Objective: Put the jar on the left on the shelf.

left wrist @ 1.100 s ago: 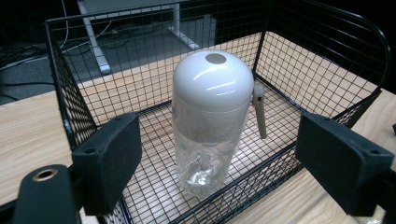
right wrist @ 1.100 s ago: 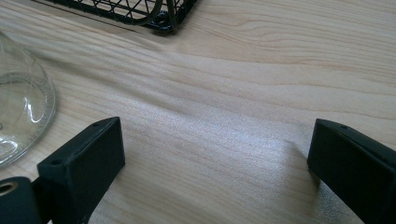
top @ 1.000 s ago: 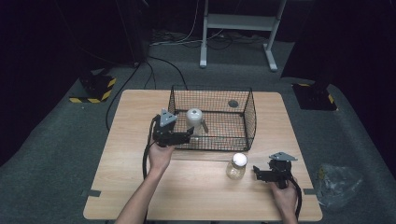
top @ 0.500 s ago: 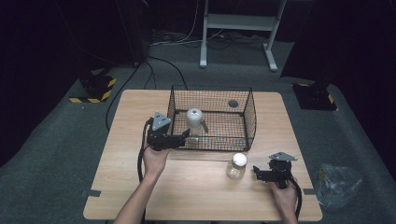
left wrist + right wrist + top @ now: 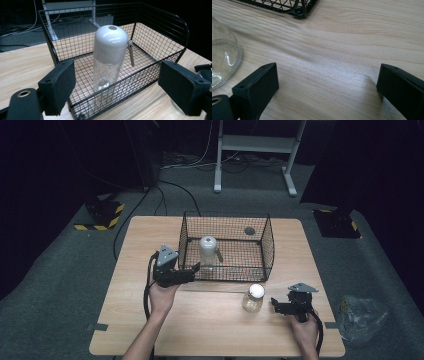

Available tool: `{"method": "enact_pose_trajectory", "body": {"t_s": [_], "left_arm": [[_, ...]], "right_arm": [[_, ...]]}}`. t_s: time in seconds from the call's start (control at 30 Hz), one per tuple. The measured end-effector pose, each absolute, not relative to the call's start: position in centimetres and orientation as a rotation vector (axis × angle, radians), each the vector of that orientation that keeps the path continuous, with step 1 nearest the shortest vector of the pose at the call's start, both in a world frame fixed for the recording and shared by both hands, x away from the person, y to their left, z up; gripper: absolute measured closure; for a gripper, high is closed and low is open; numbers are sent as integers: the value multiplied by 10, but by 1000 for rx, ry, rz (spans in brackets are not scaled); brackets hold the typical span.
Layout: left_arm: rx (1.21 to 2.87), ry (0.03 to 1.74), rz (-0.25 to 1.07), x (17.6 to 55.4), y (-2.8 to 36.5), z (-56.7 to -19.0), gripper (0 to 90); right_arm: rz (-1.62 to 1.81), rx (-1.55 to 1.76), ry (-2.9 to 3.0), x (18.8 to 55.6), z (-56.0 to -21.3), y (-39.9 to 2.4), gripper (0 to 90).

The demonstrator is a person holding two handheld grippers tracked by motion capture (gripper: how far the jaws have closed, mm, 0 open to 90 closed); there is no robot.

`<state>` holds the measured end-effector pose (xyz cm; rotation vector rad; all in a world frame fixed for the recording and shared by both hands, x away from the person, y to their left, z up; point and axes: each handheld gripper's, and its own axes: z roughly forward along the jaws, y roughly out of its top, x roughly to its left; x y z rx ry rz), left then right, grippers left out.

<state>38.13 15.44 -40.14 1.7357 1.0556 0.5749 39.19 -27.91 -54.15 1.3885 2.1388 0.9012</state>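
Observation:
A black wire basket point(image 5: 270, 245) stands on the wooden table point(image 5: 210, 325). Upright inside it, near its left wall, is a clear bottle point(image 5: 208, 251) with a white domed cap. My left gripper point(image 5: 194, 270) hovers at the basket's near left corner, open and holding nothing. In the left gripper view the bottle point(image 5: 110, 55) sits behind the basket's mesh point(image 5: 160, 17), beyond the left gripper point(image 5: 117, 92). A small glass jar point(image 5: 253, 297) with a white lid stands in front of the basket. My right gripper point(image 5: 274, 305) rests just right of it, open; the jar point(image 5: 222, 62) is left of the right gripper point(image 5: 327, 90).
A small dark disc point(image 5: 249, 231) lies in the basket's far right corner. A crumpled plastic bag point(image 5: 362, 317) lies on the floor to the right. A white desk frame point(image 5: 255, 150) stands behind the table, with cables on the floor.
My left gripper has drawn back to the left, away from the basket's front edge. The right gripper, the jar and the bottle have stayed put.

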Motion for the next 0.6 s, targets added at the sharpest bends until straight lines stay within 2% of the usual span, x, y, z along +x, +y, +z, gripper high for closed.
{"method": "enact_pose_trajectory", "body": {"t_s": [0.6], "left_arm": [[1712, 1077, 588, 359, 167, -409, 147]], "right_arm": [[900, 1389, 2139, 392, -541, -279, 39]]}}
